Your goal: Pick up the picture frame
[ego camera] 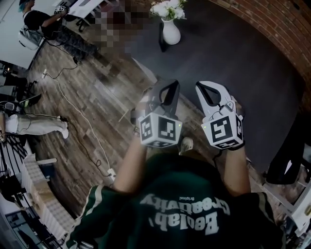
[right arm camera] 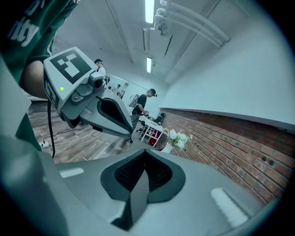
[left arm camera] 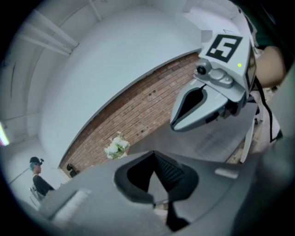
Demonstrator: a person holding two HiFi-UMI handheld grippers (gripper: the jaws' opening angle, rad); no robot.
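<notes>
a white vase [ego camera: 170, 31] of white flowers [ego camera: 168, 8] is seen standing upright on a dark grey surface [ego camera: 233, 63], near a brick wall [ego camera: 272, 22]. a white cable [ego camera: 80, 114] is laid across the wooden floor [ego camera: 97, 92]. a person [ego camera: 39, 19] is seen at the far left.

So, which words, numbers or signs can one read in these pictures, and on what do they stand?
"Creativity": white print, upside down, on the person's dark green sweatshirt; the word beside it and the small word above are too blurred.
"ity": same sweatshirt, right gripper view.
Black-and-white square-marker cubes: patterns only, no words.
</notes>
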